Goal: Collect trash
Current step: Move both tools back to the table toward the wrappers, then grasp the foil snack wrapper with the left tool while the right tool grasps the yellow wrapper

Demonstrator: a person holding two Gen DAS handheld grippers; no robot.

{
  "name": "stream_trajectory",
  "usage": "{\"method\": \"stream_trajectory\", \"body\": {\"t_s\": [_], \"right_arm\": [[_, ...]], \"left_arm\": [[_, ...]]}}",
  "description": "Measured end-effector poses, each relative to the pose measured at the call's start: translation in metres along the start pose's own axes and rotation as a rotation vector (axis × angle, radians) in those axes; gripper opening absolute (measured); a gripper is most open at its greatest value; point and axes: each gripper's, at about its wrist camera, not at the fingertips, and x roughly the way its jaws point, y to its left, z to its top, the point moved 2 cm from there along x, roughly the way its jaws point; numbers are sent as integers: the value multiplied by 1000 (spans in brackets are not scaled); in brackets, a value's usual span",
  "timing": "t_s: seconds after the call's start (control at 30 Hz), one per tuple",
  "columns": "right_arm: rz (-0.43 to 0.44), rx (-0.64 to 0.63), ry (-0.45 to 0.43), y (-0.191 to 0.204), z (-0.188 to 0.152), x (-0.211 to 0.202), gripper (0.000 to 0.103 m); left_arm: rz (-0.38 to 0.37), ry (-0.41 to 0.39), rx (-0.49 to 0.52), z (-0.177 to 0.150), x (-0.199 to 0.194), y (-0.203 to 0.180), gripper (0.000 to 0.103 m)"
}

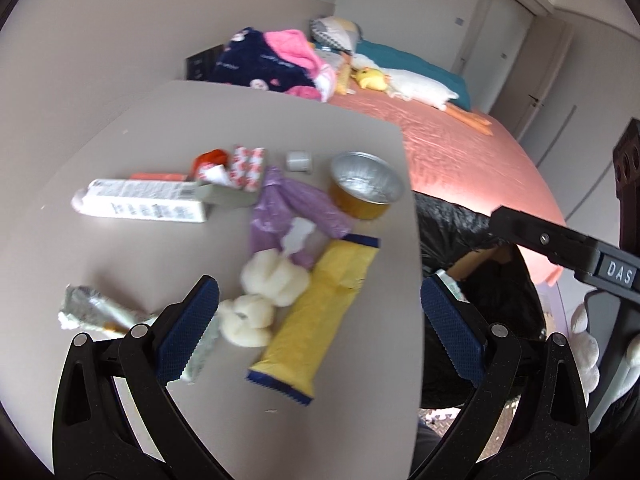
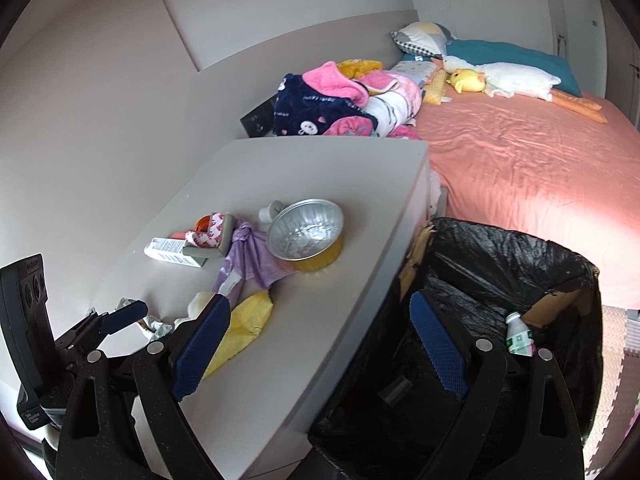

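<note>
Trash lies on a grey bedside table (image 1: 140,128): a yellow wrapper (image 1: 324,312), white cotton balls (image 1: 268,280), a purple plastic bag (image 1: 288,204), a foil bowl (image 1: 366,184), a white carton (image 1: 144,200), a silver wrapper (image 1: 92,312) and a red-white packet (image 1: 244,168). My left gripper (image 1: 320,328) is open and empty just above the yellow wrapper and cotton balls. My right gripper (image 2: 320,344) is open and empty, over the table's edge (image 2: 400,240) and a black-lined bin (image 2: 520,256). A small white bottle (image 2: 518,336) lies in the bin.
A bed with a pink sheet (image 2: 528,176) stands behind the bin, with heaped clothes (image 2: 340,100) and plush toys (image 2: 468,80) at its head. A small tape roll (image 1: 299,161) sits behind the foil bowl. Foam floor mats (image 2: 616,360) show at the right.
</note>
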Motion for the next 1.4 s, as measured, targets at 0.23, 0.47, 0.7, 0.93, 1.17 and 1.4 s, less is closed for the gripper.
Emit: {"method": "stream_trajectory", "body": {"t_s": [0.23, 0.47, 0.7, 0.93, 1.17, 1.4], "right_arm": [[13, -7, 76, 24, -8, 25, 91], [11, -20, 183, 49, -12, 53, 73], [-30, -55, 320, 71, -22, 84, 66], [-16, -26, 374, 83, -25, 100, 66], [-39, -45, 395, 97, -28, 114, 63], [-45, -71, 385, 100, -30, 115, 39]], "left_arm": [[85, 15, -159, -5, -5, 49, 97], [147, 39, -284, -12, -6, 85, 95], [206, 138, -401, -17, 5, 110, 77], [237, 180, -479, -26, 8, 126, 75], [271, 198, -468, -29, 12, 126, 72], [323, 197, -409, -28, 13, 122, 63]]}}
